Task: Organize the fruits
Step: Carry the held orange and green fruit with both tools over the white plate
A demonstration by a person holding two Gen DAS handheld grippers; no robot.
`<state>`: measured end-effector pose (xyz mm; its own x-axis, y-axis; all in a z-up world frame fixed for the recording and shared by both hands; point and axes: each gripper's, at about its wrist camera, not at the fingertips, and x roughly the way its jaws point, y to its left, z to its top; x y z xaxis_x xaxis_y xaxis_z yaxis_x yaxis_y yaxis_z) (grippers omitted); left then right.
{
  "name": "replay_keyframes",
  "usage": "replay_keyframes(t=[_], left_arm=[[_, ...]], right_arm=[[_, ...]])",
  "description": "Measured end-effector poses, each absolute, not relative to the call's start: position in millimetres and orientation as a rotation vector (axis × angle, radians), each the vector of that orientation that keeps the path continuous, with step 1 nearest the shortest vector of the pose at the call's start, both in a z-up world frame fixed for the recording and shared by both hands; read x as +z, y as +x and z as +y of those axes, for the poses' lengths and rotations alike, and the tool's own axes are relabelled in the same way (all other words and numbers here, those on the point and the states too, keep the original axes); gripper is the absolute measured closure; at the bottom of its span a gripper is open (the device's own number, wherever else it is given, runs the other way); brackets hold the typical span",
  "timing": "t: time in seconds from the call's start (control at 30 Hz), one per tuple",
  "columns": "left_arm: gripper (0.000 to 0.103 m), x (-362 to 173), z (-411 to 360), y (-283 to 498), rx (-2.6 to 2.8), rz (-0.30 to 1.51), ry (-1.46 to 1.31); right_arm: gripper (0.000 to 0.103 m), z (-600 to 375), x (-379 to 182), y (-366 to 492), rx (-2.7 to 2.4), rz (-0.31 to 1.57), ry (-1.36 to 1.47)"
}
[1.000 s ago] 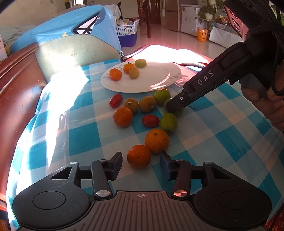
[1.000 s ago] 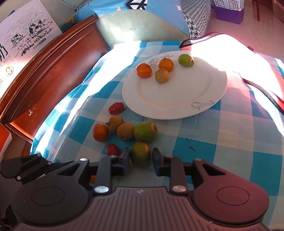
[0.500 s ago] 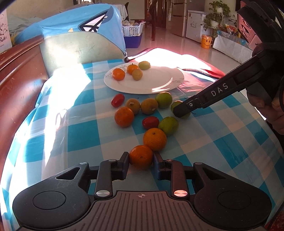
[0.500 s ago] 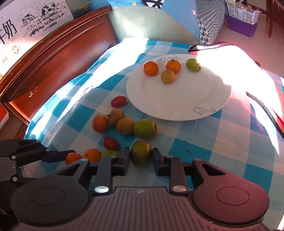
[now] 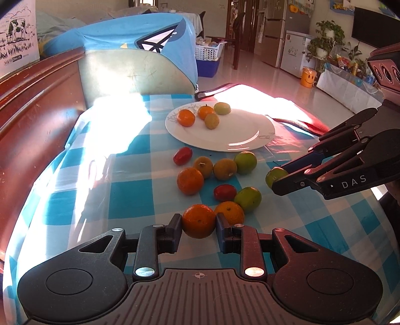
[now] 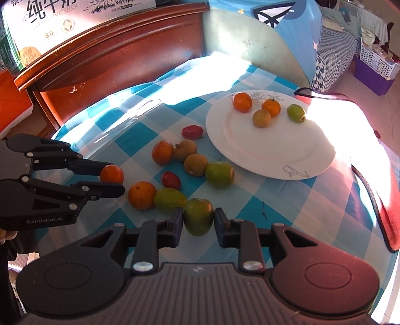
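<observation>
Left claw (image 5: 198, 226) clamps an orange (image 5: 198, 223); right claw (image 6: 197, 222), marked "DAS", clamps a green fruit (image 6: 198, 216), both above the counter (image 5: 140, 195). At 12 o'clock, plate (image 6: 295, 155); at 10 o'clock, a box (image 6: 75, 15) reading "MILK", cut off.

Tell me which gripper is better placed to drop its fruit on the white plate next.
Right, narrowly. The right gripper holds a green fruit closer to the plate; the left gripper, holding an orange, sits behind the loose fruit.

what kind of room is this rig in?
Most likely a lived-in home, a dining table in an open living area: blue-and-white checked tablecloth, white round plate of fruit, silver fridge and potted green plants behind.
</observation>
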<state>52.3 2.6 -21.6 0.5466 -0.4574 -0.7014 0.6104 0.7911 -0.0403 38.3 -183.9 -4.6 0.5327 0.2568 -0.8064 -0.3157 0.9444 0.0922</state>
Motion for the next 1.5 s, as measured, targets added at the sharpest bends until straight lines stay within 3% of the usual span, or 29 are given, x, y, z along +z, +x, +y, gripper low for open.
replay_keyframes(t=[0.63, 1.5], left_arm=[[0.077, 14.0, -27.9, 100.2, -0.585, 0.686, 0.112], [0.077, -12.7, -83.6, 173.0, -0.59, 0.792, 0.071]], right_arm=[[0.076, -222.0, 31.5, 60.6, 0.246, 0.782, -0.06], [0.076, -242.6, 5.9, 112.3, 0.18, 0.841, -0.026]])
